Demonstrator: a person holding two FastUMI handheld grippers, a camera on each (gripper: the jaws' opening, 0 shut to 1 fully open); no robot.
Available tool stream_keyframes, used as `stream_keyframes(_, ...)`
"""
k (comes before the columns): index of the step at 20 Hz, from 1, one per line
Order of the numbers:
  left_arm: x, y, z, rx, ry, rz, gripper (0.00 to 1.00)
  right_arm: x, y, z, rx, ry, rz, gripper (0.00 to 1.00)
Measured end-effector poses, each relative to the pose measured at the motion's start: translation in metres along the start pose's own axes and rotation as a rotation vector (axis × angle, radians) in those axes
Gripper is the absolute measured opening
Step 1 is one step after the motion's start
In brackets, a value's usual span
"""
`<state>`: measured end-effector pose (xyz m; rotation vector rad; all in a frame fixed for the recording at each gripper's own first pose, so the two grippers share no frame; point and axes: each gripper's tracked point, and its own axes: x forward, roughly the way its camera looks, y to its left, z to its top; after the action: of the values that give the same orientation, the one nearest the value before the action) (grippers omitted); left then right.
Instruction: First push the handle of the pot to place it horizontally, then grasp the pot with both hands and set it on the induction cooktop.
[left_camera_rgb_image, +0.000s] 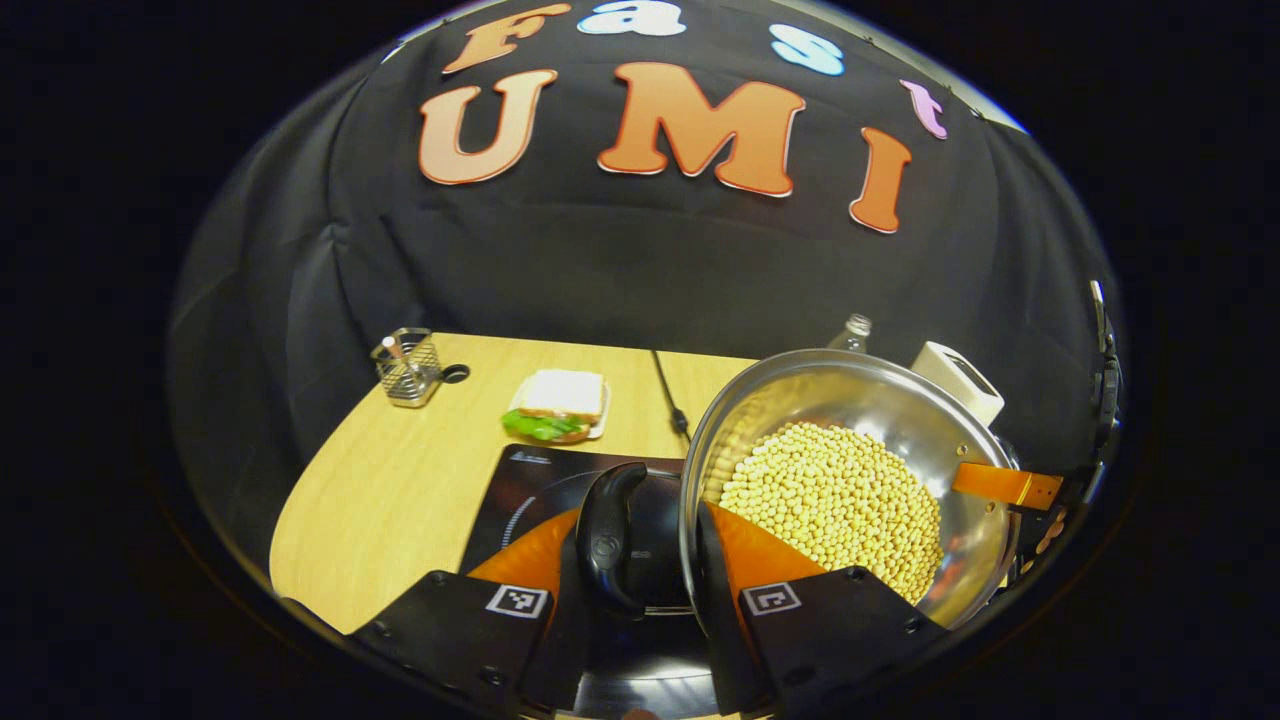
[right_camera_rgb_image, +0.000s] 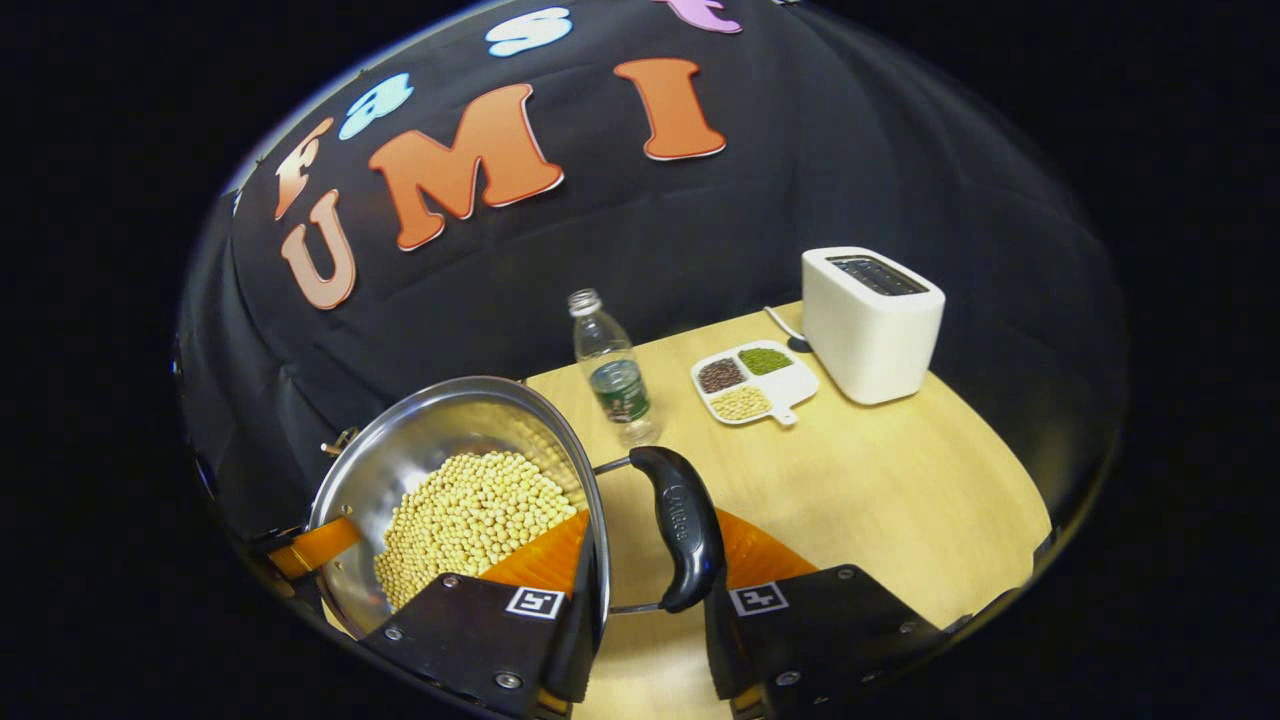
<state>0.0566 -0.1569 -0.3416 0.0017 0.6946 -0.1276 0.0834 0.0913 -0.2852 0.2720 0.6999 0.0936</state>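
Steel pot (left_camera_rgb_image: 850, 470) of pale beans, above the induction cooktop (left_camera_rgb_image: 520, 485) near the tabletop's (left_camera_rgb_image: 400, 490) front edge. Left gripper (left_camera_rgb_image: 640, 560) clenched around its left handle (left_camera_rgb_image: 610, 535); right gripper (right_camera_rgb_image: 645, 570) likewise grasping its right handle (right_camera_rgb_image: 685, 525).

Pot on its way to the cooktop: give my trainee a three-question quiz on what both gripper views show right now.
1. True or false: the pot is empty.
2. In the right gripper view, which stands nearest the pot? A toaster, B bottle, C divided tray.
3. Fill in: in the left gripper view, the ____ lies on the table left of the pot.

Key: 1 false, it holds pale beans. 2 B. 3 induction cooktop.
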Motion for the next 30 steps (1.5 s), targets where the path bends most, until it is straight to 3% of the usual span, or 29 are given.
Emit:
stream_keyframes(1,-0.003,0.013,0.001,-0.005,-0.003,0.013,0.53,0.003,0.011,-0.003,-0.002,0.005,0.011,0.46)
stream_keyframes(4,-0.007,0.047,-0.002,-0.023,-0.003,0.044,0.53,0.008,0.041,-0.013,-0.013,0.020,0.035,0.46)
stream_keyframes(5,-0.007,0.058,-0.005,-0.032,0.000,0.051,0.57,0.011,0.050,-0.017,-0.019,0.028,0.041,0.41)
stream_keyframes(6,-0.005,0.067,-0.008,-0.043,0.004,0.058,0.53,0.013,0.058,-0.023,-0.023,0.040,0.047,0.41)
stream_keyframes(7,-0.004,0.076,-0.011,-0.048,0.012,0.064,0.53,0.016,0.064,-0.028,-0.024,0.053,0.052,0.46)
stream_keyframes(12,0.008,0.105,-0.030,-0.067,0.050,0.078,0.57,0.030,0.084,-0.050,-0.034,0.091,0.055,0.46)
stream_keyframes(13,0.012,0.109,-0.035,-0.067,0.064,0.078,0.53,0.032,0.085,-0.053,-0.046,0.093,0.053,0.46)
stream_keyframes(24,0.047,0.128,-0.064,-0.109,0.111,0.062,0.61,0.049,0.094,-0.080,-0.058,0.135,0.031,0.47)
stream_keyframes(27,0.062,0.130,-0.056,-0.098,0.103,0.059,0.60,0.050,0.091,-0.085,-0.059,0.137,0.023,0.49)
stream_keyframes(30,0.049,0.116,-0.044,-0.081,0.100,0.073,0.66,0.051,0.088,-0.090,-0.060,0.153,0.014,0.52)
